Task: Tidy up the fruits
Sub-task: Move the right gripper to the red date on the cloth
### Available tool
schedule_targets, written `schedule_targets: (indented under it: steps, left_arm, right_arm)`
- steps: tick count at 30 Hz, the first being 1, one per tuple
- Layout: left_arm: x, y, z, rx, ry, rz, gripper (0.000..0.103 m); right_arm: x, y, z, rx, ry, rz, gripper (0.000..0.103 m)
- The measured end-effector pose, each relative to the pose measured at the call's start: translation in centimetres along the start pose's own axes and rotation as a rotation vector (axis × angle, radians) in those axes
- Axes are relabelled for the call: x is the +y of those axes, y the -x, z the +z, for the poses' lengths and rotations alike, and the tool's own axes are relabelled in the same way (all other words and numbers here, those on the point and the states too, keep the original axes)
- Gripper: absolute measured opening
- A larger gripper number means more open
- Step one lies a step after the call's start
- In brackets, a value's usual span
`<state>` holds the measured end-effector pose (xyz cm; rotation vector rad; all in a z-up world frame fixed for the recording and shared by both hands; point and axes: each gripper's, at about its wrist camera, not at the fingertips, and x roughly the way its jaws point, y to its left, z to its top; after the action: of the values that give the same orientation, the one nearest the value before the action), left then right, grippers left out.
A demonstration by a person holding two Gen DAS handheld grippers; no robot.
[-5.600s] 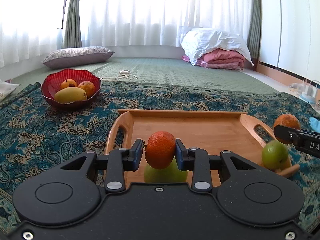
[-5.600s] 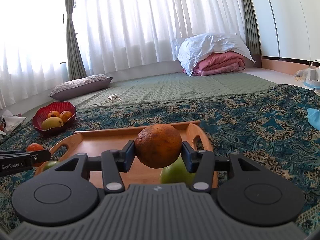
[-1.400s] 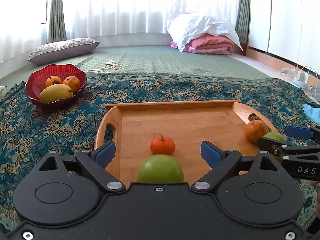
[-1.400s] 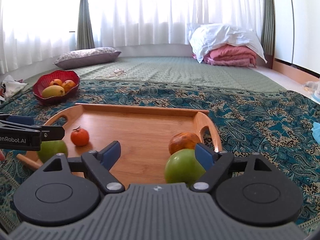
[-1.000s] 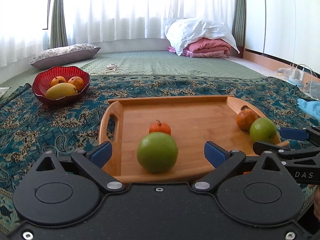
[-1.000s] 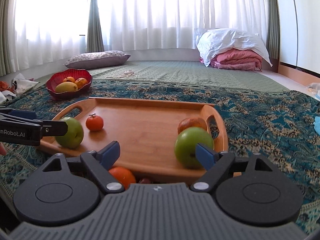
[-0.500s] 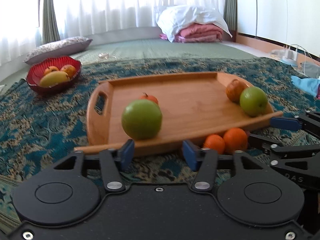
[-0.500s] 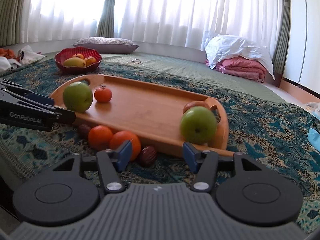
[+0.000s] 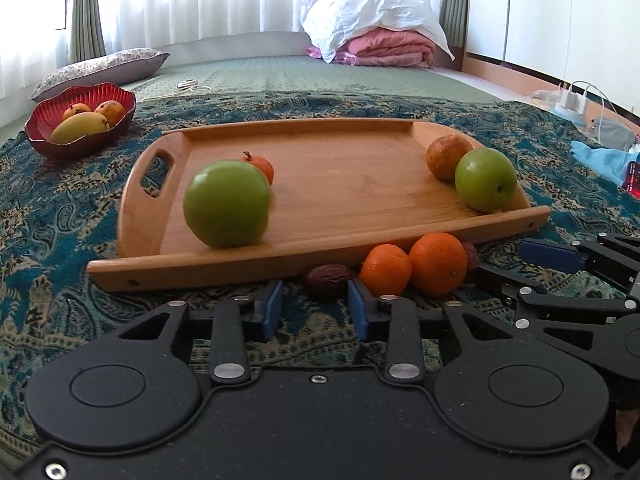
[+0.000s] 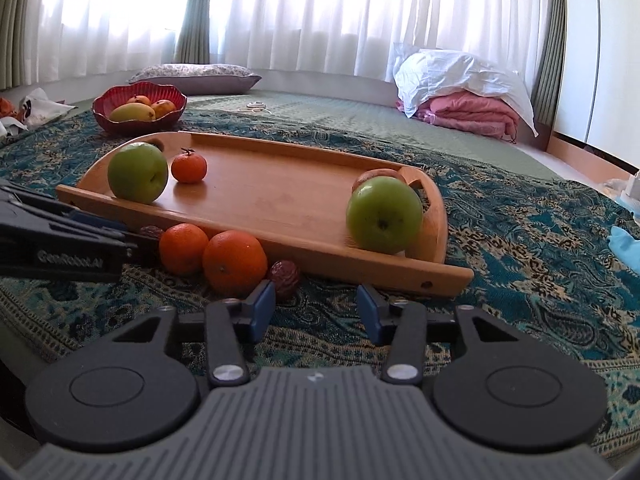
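A wooden tray [image 9: 340, 184] [image 10: 272, 196] lies on a patterned cloth. It holds two green apples [image 9: 226, 209] [image 9: 485, 179], a small tangerine [image 9: 262, 166] and a brownish orange [image 9: 446, 157]. In front of the tray lie two oranges [image 9: 386, 270] [image 9: 438, 258] and two dark wrinkled fruits [image 9: 327, 276] [image 10: 285, 274]. My left gripper [image 9: 314, 312] is open and empty, just short of the left dark fruit. My right gripper [image 10: 316, 310] is open and empty, its left pad [image 10: 262, 306] next to the other dark fruit.
A red bowl [image 9: 44, 138] [image 10: 138, 124] with a mango and other fruit stands at the far left. A pillow [image 9: 100, 70], a bedding pile [image 9: 376, 40] and a cable [image 9: 192, 86] lie behind. Light blue cloth [image 9: 600, 158] lies at right.
Both grippers let go of their oranges on the tray, drew back and lowered to the fruits in front of the tray. Their jaws have narrowed from wide open.
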<state>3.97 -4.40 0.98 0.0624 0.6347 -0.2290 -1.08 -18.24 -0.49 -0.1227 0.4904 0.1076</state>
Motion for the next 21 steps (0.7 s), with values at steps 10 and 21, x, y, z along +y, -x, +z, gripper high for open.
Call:
schedule_targets:
  steps: [10, 21]
  left_arm:
    - [0.3, -0.1, -0.2, -0.016, 0.054, -0.003, 0.025]
    - [2.0, 0.4, -0.6, -0.02, 0.068, 0.093, 0.022]
  right_arm:
    - [0.1, -0.7, -0.2, 0.007, -0.021, 0.02, 0.057]
    - [-0.2, -0.3, -0.4, -0.001, -0.048, -0.02, 0.057]
